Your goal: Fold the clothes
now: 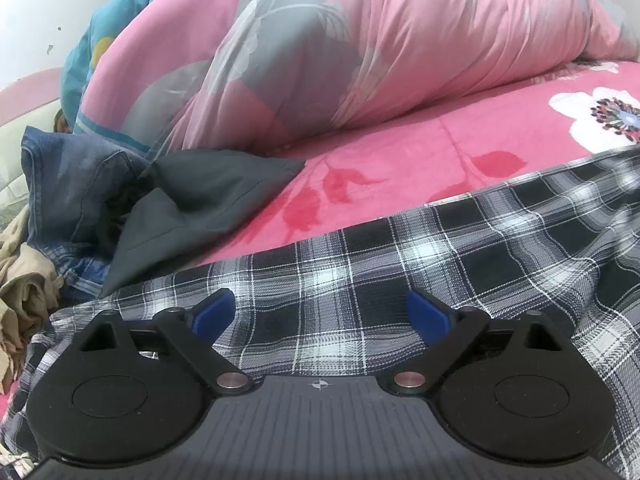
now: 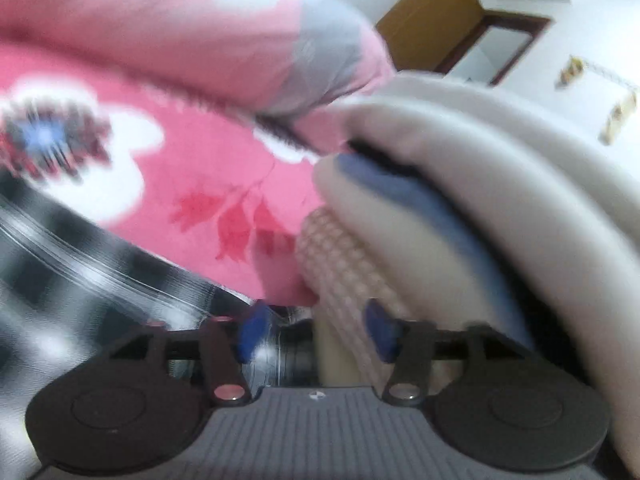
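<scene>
Both grippers over black-and-white plaid flannel shirt (image 1: 400, 248), spread on pink floral bedsheet (image 1: 400, 148).

My left gripper (image 1: 320, 314) gapes wide, empty, lower centre. My right gripper (image 2: 314, 330) is blurred, parted, nothing clamped; shirt lower left.

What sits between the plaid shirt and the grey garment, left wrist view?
Only bare pink blanket between plaid shirt and grey garment, which nearly touch lower left.

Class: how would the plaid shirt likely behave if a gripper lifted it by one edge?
The plaid shirt lies rippled and flat on the bed, so it is probably floppy and would drape. It looks thin, so likely light.
</scene>
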